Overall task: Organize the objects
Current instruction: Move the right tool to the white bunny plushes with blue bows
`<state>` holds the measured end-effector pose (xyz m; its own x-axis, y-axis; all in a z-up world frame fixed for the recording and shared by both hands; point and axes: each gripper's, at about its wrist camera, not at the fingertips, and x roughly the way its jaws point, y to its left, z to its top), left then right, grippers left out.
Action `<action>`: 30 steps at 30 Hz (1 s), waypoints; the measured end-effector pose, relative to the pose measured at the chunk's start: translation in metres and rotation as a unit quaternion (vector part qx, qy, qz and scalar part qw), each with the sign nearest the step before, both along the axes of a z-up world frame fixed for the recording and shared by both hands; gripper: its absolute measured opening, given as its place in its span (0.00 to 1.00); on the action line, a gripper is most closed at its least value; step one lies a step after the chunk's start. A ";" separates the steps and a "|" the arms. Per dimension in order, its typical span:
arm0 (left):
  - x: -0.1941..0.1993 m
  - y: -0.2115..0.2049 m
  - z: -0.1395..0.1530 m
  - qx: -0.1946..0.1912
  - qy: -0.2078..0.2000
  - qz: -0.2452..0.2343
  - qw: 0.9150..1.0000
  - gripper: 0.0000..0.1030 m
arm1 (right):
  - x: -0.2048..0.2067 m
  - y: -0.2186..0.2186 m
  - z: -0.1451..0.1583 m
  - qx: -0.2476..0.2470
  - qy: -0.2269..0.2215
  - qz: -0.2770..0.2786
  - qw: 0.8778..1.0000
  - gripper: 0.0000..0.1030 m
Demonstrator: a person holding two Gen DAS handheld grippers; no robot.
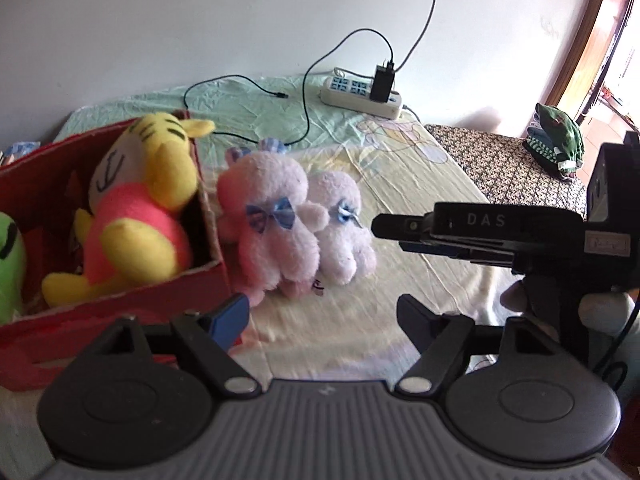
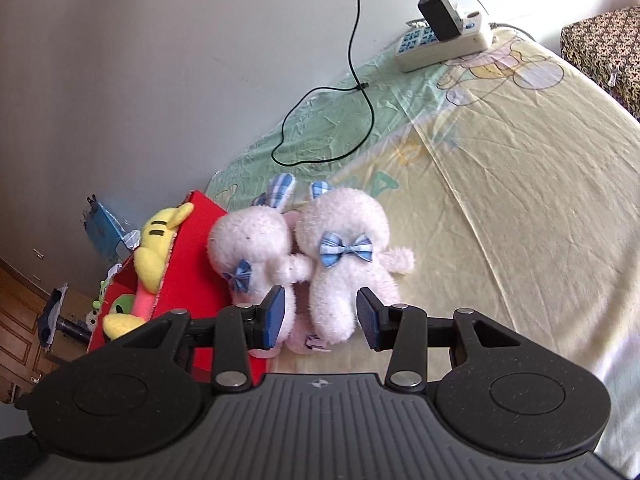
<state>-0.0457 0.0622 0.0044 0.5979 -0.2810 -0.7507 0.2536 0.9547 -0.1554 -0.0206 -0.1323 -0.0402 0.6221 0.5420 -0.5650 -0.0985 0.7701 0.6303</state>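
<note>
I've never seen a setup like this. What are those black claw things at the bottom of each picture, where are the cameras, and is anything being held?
Each picture comes from a camera mounted on a hand-held gripper, looking along its two fingers. No robot arm: a person carries one in each hand. The left gripper is open and empty. The right gripper is open around the legs of a white plush bunny, not gripping it. A second bunny leans beside it on the bedsheet. A red box holds a yellow plush. A power strip lies farther back.
</note>
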 end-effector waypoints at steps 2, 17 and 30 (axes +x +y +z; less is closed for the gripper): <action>0.004 -0.011 -0.009 0.008 0.010 0.002 1.000 0.73 | 0.009 -0.004 -0.011 0.003 0.012 0.012 1.000 0.43; 0.044 -0.047 -0.074 -0.008 0.082 0.038 0.996 0.61 | 0.051 -0.012 -0.065 0.060 0.062 0.069 0.994 0.39; 0.061 -0.043 -0.080 -0.020 0.088 0.044 0.995 0.58 | 0.046 -0.031 -0.063 0.077 0.061 0.070 0.993 0.24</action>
